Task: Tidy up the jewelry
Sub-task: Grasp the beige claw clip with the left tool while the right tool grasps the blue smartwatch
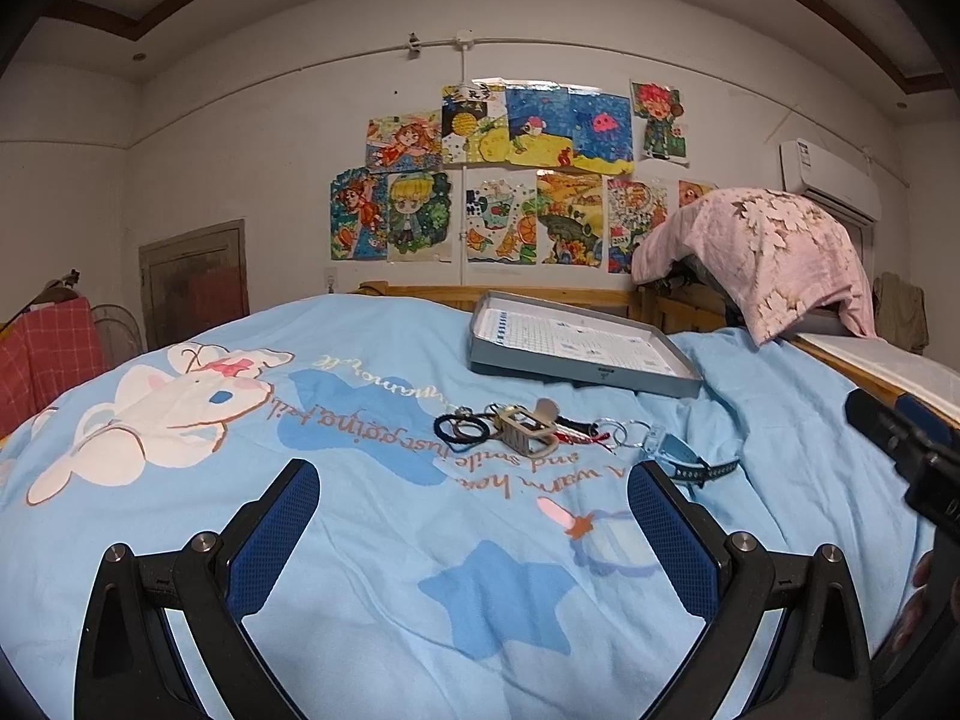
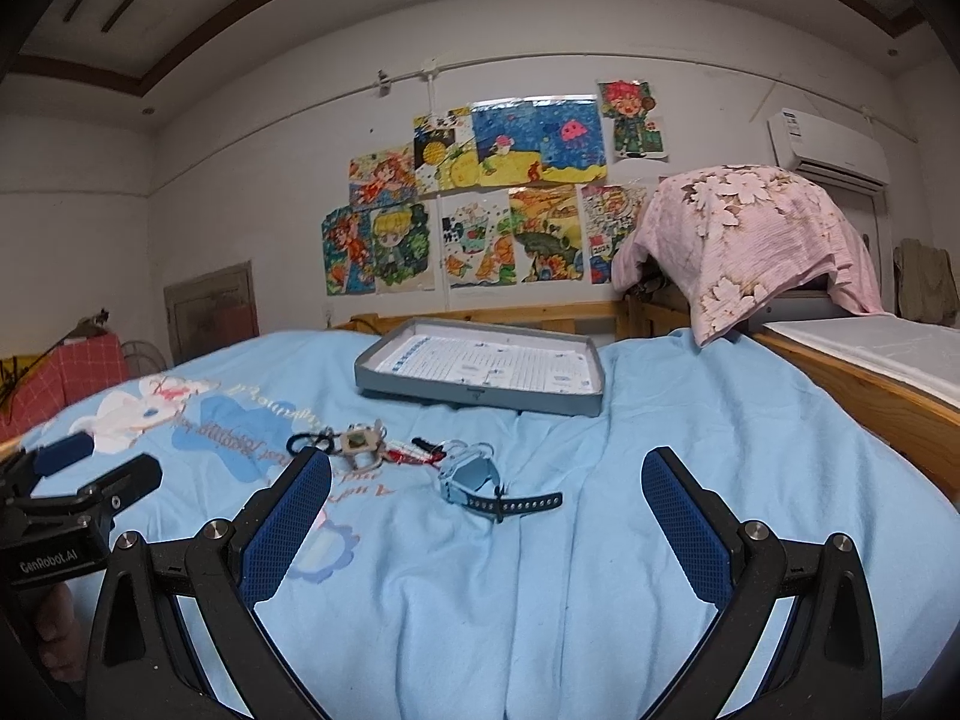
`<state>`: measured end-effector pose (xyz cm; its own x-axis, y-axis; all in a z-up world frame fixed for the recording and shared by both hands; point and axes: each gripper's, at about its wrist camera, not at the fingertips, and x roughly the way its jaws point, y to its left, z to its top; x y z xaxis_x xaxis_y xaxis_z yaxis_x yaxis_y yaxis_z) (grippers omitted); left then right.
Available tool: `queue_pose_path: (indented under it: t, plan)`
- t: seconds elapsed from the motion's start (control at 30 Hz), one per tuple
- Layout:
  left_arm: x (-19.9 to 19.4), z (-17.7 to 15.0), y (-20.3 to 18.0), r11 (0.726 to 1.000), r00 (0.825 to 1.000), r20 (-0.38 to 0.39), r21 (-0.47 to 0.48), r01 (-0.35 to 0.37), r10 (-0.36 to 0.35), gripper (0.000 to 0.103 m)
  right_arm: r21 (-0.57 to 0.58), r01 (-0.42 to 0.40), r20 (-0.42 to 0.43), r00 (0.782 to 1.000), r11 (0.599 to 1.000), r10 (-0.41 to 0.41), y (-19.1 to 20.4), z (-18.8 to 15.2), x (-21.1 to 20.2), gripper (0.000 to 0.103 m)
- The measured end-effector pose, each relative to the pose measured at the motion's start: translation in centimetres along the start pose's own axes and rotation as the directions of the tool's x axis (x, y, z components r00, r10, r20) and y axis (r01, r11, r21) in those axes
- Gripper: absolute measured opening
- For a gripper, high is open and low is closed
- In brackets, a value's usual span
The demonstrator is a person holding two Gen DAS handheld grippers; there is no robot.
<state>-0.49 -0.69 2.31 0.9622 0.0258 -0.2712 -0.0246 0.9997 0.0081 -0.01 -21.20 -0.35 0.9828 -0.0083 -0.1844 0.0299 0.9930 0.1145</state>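
Both tools, left [image 1: 474, 513] and right [image 2: 486, 504], hover level above the bed [image 2: 660, 540], jaws wide apart, empty. Jewelry pile [image 1: 528, 429] lies mid-frame, below the grey tray [image 1: 576, 366].

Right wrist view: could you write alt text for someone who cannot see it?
An open hand-held gripper hovers over a light blue bedspread, facing a blue watch and small trinkets. Behind them lies an open grey tray; children's drawings cover the wall.
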Motion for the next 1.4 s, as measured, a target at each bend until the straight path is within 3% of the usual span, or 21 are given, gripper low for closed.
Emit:
queue_pose_path:
  t: [0.3,0.53,1.07,1.27,1.37,1.4]
  plan:
    - [4.1,1.9,1.1,1.000,1.000,0.007,0.012,0.005,-0.005,0.103,-0.093,-0.015,0.014,1.000,0.996,0.017,-1.1,3.6,2.8,0.102]
    - [8.9,3.2,0.5,0.999,0.999,-0.037,0.032,0.028,-0.027,0.103,-0.085,-0.039,0.026,0.999,0.996,0.042,-2.3,6.3,7.0,0.102]
    - [19.8,4.3,-1.1,0.999,0.995,-0.093,-0.002,0.043,-0.043,0.103,-0.009,-0.072,-0.052,0.996,0.997,0.071,-2.9,5.7,18.9,0.102]
    - [22.6,3.1,-1.2,0.994,0.977,-0.185,-0.022,0.102,-0.105,0.103,0.022,-0.107,-0.165,0.980,0.994,0.109,-3.1,3.2,21.5,0.102]
    - [23.2,2.1,-1.0,0.986,0.961,-0.221,-0.045,0.160,-0.166,0.102,0.047,-0.118,-0.272,0.954,0.992,0.127,-3.2,1.7,22.8,0.102]
    - [23.3,1.8,-0.9,0.983,0.957,-0.227,-0.055,0.174,-0.182,0.097,0.051,-0.118,-0.316,0.940,0.992,0.128,-3.2,1.2,23.4,0.102]
